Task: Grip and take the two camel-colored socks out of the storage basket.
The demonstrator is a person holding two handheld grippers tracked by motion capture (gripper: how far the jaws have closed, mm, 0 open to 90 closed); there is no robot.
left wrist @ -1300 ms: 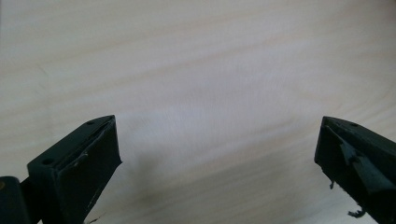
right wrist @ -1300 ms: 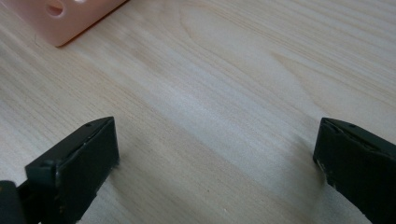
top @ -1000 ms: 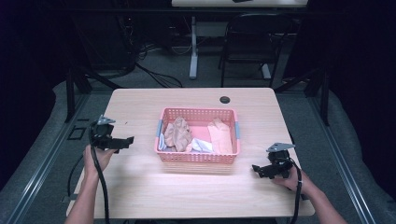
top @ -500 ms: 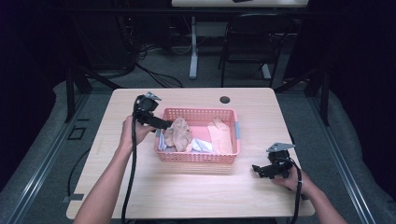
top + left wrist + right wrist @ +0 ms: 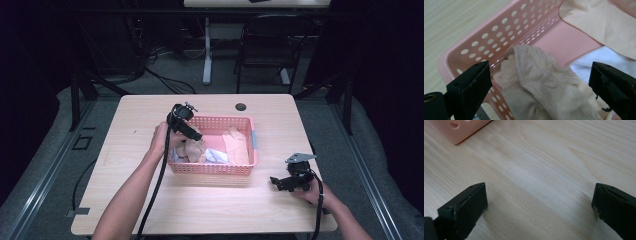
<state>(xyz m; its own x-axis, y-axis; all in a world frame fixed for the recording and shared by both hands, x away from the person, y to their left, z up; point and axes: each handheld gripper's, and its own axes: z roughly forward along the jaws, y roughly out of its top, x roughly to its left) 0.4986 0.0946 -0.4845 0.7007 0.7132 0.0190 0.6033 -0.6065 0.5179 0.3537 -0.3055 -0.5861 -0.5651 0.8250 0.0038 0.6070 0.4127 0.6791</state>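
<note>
A pink perforated basket (image 5: 250,145) stands mid-table with cloths inside. A crumpled beige cloth (image 5: 544,82) lies at its left end (image 5: 192,149), a white cloth (image 5: 216,156) beside it and a flat peach cloth (image 5: 236,145) to the right. My left gripper (image 5: 196,136) hangs open over the basket's left end, its jaws astride the beige cloth without touching it (image 5: 539,92). The right gripper (image 5: 276,182) rests low over bare table at the front right, open, nothing between its jaws (image 5: 539,210). A corner of the basket (image 5: 456,130) shows at that view's top left.
The wooden table (image 5: 140,135) has a dark round cable hole (image 5: 241,107) near its far edge. A black cable (image 5: 155,190) trails from the left gripper along the forearm. Beyond the table stand a chair (image 5: 265,45) and desk legs with floor cables.
My left gripper has swung from the table's left side up and over into the basket's left end, above the beige cloth. The right gripper has stayed put.
</note>
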